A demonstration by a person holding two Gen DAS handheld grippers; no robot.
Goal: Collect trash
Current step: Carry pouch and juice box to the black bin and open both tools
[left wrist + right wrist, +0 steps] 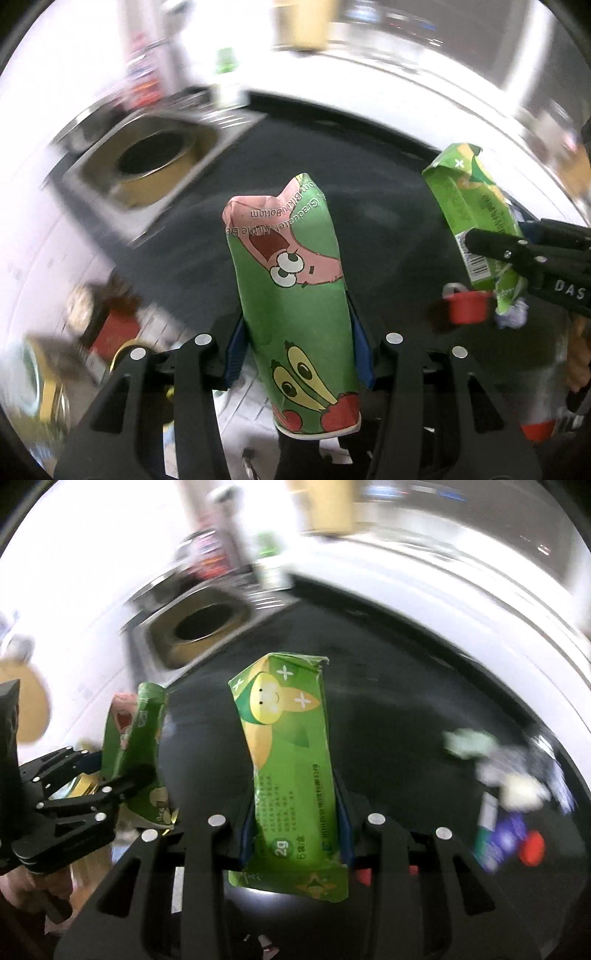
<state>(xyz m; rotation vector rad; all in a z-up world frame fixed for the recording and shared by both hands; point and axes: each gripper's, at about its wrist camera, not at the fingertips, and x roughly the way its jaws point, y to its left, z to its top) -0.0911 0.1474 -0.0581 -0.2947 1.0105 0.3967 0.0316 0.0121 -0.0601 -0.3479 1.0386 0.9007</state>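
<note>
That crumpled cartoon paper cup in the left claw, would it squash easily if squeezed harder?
Probably. The paper cup already looks dented and creased at its far end, so it is likely soft. It seems light, since the left gripper holds it by the sides alone.

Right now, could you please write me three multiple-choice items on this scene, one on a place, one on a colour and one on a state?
1. Where is the bin with the round opening, seen from the left wrist?
A. upper left, beyond the dark tabletop
B. lower right, under the gripper
C. between the fingers

2. What colour is the small cap below the box held at the right?
A. blue
B. red
C. yellow

3. What state is the cartoon paper cup in?
A. flat on the table
B. standing free and whole
C. crumpled at its far end and clamped in the left gripper

Answers:
1 A: the bin sits upper left past the dark tabletop.
2 B: the cap is red.
3 C: both blue pads press the cup's sides; likewise, the right gripper clamps the green box.
</note>
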